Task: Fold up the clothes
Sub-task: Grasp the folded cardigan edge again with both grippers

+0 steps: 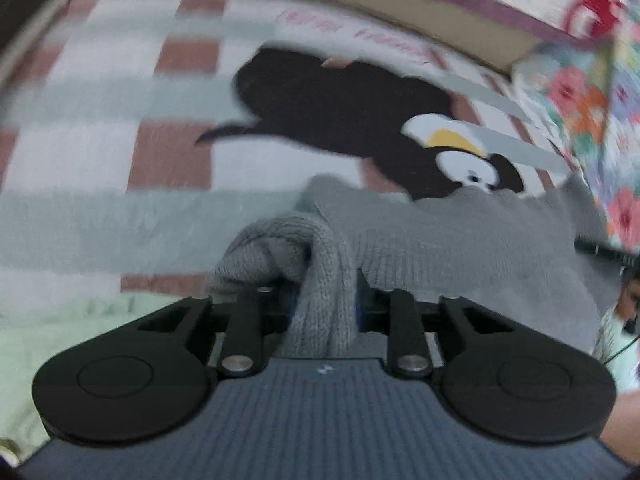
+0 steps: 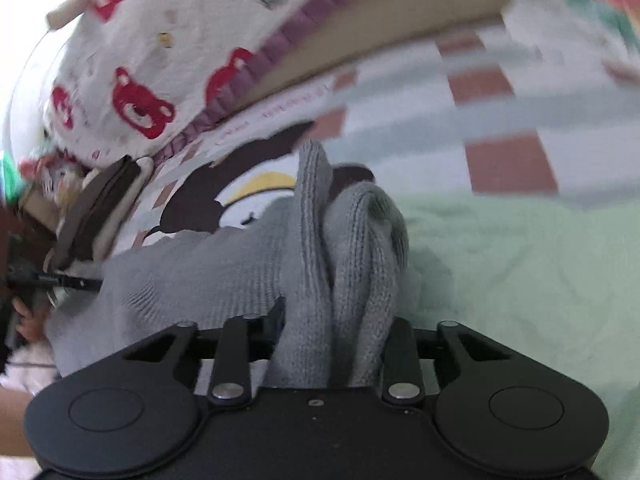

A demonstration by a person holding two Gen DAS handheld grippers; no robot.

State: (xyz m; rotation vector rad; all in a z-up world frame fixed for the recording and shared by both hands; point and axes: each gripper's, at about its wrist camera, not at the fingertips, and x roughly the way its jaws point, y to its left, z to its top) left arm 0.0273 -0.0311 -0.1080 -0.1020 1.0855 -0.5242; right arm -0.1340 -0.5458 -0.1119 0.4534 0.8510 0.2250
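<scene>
A grey knitted sweater [image 1: 460, 248] hangs stretched between both grippers above a bed. My left gripper [image 1: 324, 284] is shut on a bunched fold of the sweater, which hides the fingertips. In the right wrist view the same sweater [image 2: 192, 280] spreads to the left, and my right gripper [image 2: 336, 312] is shut on a thick bunch of its knit. The knit covers the fingers. Both views are blurred by motion.
Below lies a checked blanket [image 1: 120, 128] with a dark penguin print [image 1: 340, 108], and pale green bedding [image 2: 520, 272]. A white quilt with red bears [image 2: 152, 60] is heaped at the back. A floral cloth [image 1: 592, 100] hangs at the right. A person's face [image 1: 630, 300] shows at the right edge.
</scene>
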